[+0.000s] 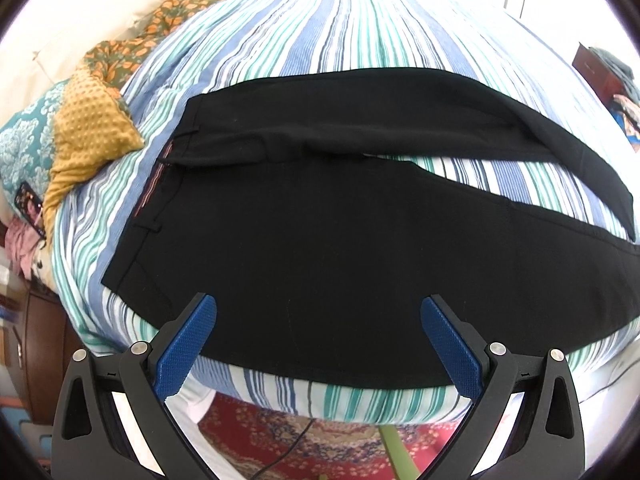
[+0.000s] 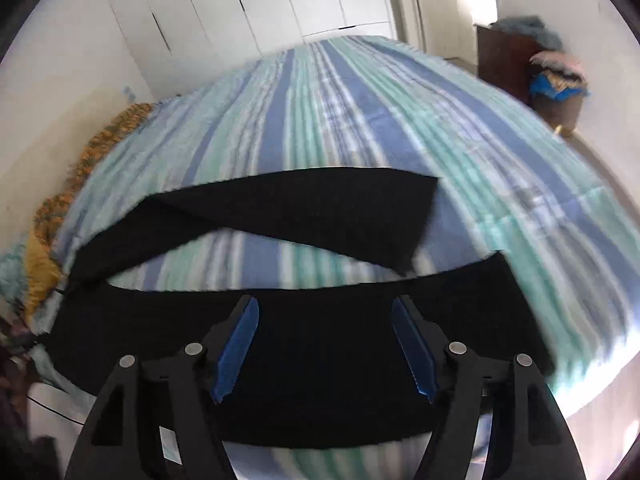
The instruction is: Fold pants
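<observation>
Black pants (image 1: 304, 232) lie flat on a striped bedspread (image 1: 340, 40), waistband at the left, two legs spread apart toward the right. My left gripper (image 1: 320, 308) is open and empty, hovering over the near edge of the seat and upper leg. In the right wrist view the pants (image 2: 320, 356) show both leg ends, the far leg (image 2: 304, 204) and the near leg under the fingers. My right gripper (image 2: 324, 312) is open and empty above the near leg. This view is blurred.
A mustard dotted blanket (image 1: 92, 120) and orange floral cloth (image 1: 128, 52) lie at the bed's left end. A red patterned rug (image 1: 304, 436) is below the bed edge. White wardrobe doors (image 2: 248, 4) stand behind; a dark cabinet with clothes (image 2: 516, 56) is at the right.
</observation>
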